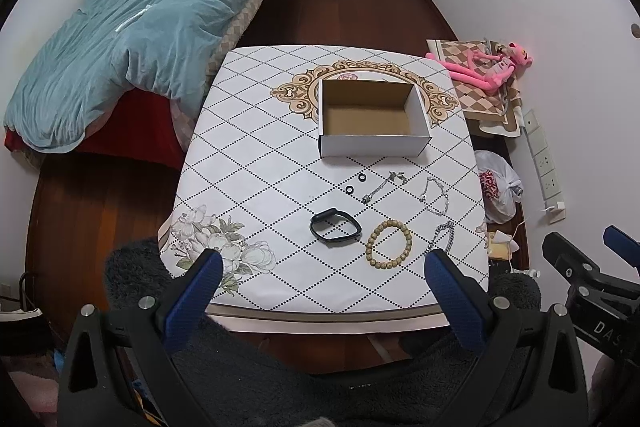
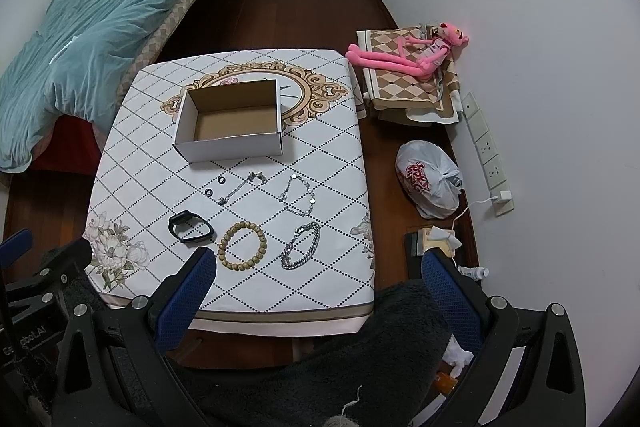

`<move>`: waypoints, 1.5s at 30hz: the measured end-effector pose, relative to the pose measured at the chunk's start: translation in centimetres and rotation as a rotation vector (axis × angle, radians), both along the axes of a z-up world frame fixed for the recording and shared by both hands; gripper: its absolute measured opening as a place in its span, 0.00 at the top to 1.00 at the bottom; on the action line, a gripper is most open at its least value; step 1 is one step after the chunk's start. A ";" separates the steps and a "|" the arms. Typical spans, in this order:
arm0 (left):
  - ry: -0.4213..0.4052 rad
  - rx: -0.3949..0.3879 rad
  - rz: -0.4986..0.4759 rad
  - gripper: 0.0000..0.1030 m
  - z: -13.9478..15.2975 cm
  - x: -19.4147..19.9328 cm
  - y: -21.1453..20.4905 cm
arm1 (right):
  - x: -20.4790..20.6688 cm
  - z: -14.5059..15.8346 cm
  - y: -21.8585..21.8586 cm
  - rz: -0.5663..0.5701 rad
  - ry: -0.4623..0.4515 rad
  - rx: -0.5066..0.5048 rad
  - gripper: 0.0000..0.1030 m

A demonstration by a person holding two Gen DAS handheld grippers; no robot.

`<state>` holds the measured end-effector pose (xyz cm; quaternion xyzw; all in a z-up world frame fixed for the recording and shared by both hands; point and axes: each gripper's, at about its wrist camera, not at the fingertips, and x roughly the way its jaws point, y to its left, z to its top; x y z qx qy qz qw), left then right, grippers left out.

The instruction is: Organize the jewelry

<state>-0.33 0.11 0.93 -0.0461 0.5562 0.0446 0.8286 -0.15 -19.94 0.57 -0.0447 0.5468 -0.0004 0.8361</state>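
Your table (image 1: 256,163) wears a white cloth with a dotted diamond grid, and it stands on dark wooden floor between a bed with a teal duvet (image 1: 140,27) and a white wall. On its far half sits an open cardboard box (image 1: 374,117) with nothing visible inside. Nearer to you, the jewelry lies loose on the cloth: two small black rings (image 2: 215,185) just in front of the box, a thin silver chain (image 2: 242,187) beside them, and a silver bracelet with small discs (image 2: 299,195) further right. Closest to you, in a row, lie a black wristband (image 1: 335,225), a wooden bead bracelet (image 1: 389,244) and a heavy silver link chain (image 2: 301,246). None of these touch each other as far as you can see. Your left gripper (image 1: 323,291) is held above the near table edge with its blue-padded fingers spread wide and nothing between them. Your right gripper (image 2: 318,291) is likewise spread apart and empty, over the near right corner. Beside the table on the right, a pink plush toy (image 2: 412,53) lies on a folded checked cloth, and a tied plastic bag (image 2: 430,179) rests on the floor.
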 end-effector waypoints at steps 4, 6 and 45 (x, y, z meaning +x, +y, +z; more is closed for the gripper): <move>-0.001 0.000 0.001 0.00 0.0 0.0 0.0 | 0.0 -0.1 0.0 0.001 0.000 0.002 0.00; -0.004 0.001 0.000 0.00 0.0 -0.1 -0.1 | 0.0 0.1 -0.1 -0.002 0.003 0.007 0.00; -0.034 0.001 -0.031 0.00 1.4 -0.4 -0.9 | -0.5 1.4 -0.4 -0.005 -0.038 0.005 0.00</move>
